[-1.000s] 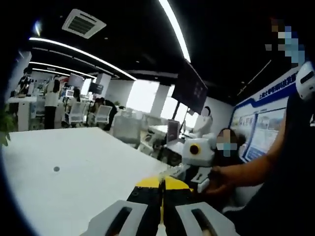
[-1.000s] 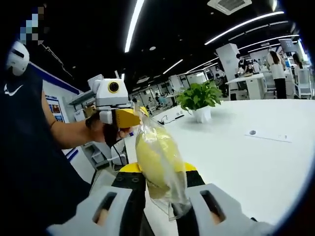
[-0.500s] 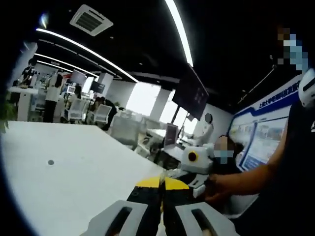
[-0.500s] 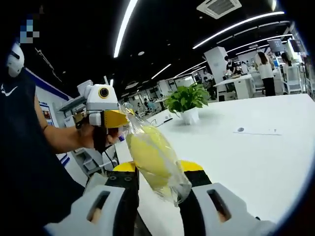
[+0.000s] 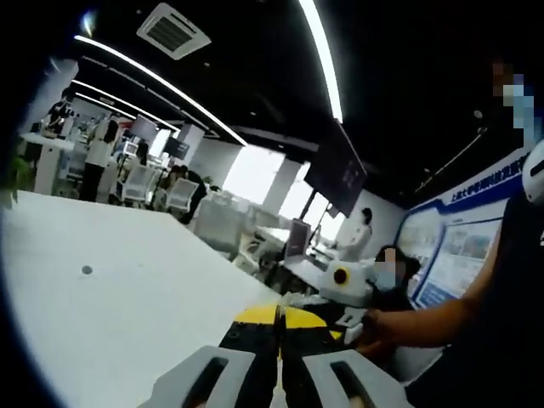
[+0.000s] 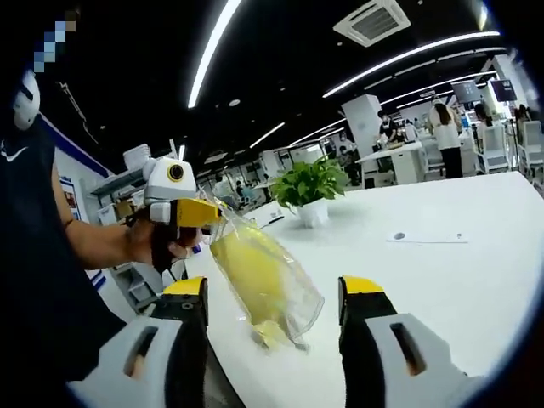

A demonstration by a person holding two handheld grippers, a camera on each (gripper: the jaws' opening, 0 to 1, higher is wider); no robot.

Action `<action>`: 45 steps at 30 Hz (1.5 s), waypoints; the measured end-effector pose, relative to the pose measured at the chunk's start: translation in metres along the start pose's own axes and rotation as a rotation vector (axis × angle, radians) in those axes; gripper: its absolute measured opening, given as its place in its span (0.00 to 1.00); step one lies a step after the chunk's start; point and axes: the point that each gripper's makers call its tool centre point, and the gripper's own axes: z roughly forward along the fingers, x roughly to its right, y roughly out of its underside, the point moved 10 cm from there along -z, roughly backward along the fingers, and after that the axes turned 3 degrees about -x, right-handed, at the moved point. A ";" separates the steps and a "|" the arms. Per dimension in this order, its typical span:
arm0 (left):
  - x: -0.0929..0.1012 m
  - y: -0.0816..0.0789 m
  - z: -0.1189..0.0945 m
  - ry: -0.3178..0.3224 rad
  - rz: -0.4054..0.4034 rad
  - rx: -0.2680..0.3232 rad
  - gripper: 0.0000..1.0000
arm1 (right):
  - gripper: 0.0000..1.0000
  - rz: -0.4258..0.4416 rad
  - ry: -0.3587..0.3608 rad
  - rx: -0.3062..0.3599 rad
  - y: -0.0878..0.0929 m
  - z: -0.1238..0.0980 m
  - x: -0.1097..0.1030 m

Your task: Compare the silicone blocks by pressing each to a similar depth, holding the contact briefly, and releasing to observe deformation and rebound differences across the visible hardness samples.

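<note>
A yellow silicone block in a clear plastic bag (image 6: pixel 257 276) hangs above the white table (image 6: pixel 442 289) in the right gripper view. My left gripper (image 6: pixel 202 212) comes in from the left, held by a hand, and is shut on the bag's top corner. My right gripper (image 6: pixel 274 287) stands open, with its yellow-tipped jaws well apart on either side of the bag and not touching it. In the left gripper view my left gripper (image 5: pixel 278 316) shows shut jaws, and the right gripper (image 5: pixel 333 297) sits just beyond them in a person's hand.
A potted green plant (image 6: pixel 310 183) stands at the far side of the table, and a white paper strip (image 6: pixel 427 238) lies to the right. The table (image 5: pixel 102 306) carries a small dark dot (image 5: pixel 86 270). People, chairs and desks fill the office behind.
My right gripper has opened and let go of the bagged yellow block, which now hangs from the left gripper alone. Both views have shifted slightly with the hands.
</note>
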 end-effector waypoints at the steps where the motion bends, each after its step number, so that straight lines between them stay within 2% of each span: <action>1: -0.001 0.001 0.000 -0.004 0.000 -0.005 0.00 | 0.72 -0.002 0.001 0.003 0.000 -0.002 0.000; 3: 0.000 0.003 0.000 -0.008 -0.001 -0.011 0.00 | 0.78 0.005 0.018 0.015 0.000 -0.006 0.003; 5: -0.001 0.004 0.000 -0.010 -0.001 -0.015 0.00 | 0.89 -0.004 0.051 0.023 0.000 -0.012 0.006; 6: -0.001 0.005 0.000 -0.010 -0.002 -0.016 0.00 | 0.95 0.000 0.092 0.003 0.001 -0.016 0.008; 7: -0.002 0.005 0.000 -0.010 -0.005 -0.017 0.00 | 0.96 0.000 0.115 -0.025 0.003 -0.020 0.009; 8: -0.005 0.006 0.000 -0.012 -0.010 -0.016 0.00 | 0.96 -0.042 0.148 -0.040 0.006 -0.025 0.013; 10: -0.006 0.008 0.002 -0.020 -0.016 -0.014 0.00 | 0.96 -0.083 0.188 -0.043 0.012 -0.033 0.017; 12: -0.008 0.010 0.003 -0.024 -0.022 -0.012 0.00 | 0.96 -0.063 0.222 -0.058 0.019 -0.040 0.019; 14: -0.010 0.014 0.005 -0.030 -0.032 -0.013 0.00 | 0.97 -0.094 0.281 -0.086 0.028 -0.048 0.022; 19: -0.016 0.020 0.005 -0.032 -0.087 0.000 0.00 | 0.97 -0.101 0.303 -0.133 0.049 -0.056 0.019; 22: -0.017 0.023 0.006 -0.039 -0.096 0.001 0.00 | 0.96 -0.121 0.341 -0.117 0.057 -0.060 0.016; 24: -0.019 0.024 0.006 -0.045 -0.100 -0.001 0.00 | 0.96 -0.123 0.341 -0.110 0.063 -0.061 0.012; 27: -0.023 0.027 0.004 -0.051 -0.125 0.008 0.00 | 0.96 -0.114 0.346 -0.137 0.074 -0.061 0.007; 31: -0.026 0.033 0.004 -0.060 -0.151 0.008 0.00 | 0.97 -0.134 0.384 -0.129 0.083 -0.067 0.007; 34: -0.028 0.038 0.006 -0.068 -0.178 0.007 0.00 | 0.97 -0.102 0.388 -0.135 0.090 -0.072 0.008; 36: -0.028 0.040 0.007 -0.068 -0.191 0.007 0.00 | 0.97 -0.111 0.396 -0.148 0.093 -0.074 0.007; 39: -0.029 0.043 0.009 -0.064 -0.222 0.016 0.00 | 0.97 -0.075 0.397 -0.139 0.094 -0.077 0.008; 45: -0.031 0.054 0.017 -0.071 -0.220 -0.002 0.00 | 0.97 -0.080 0.400 -0.138 0.090 -0.079 0.008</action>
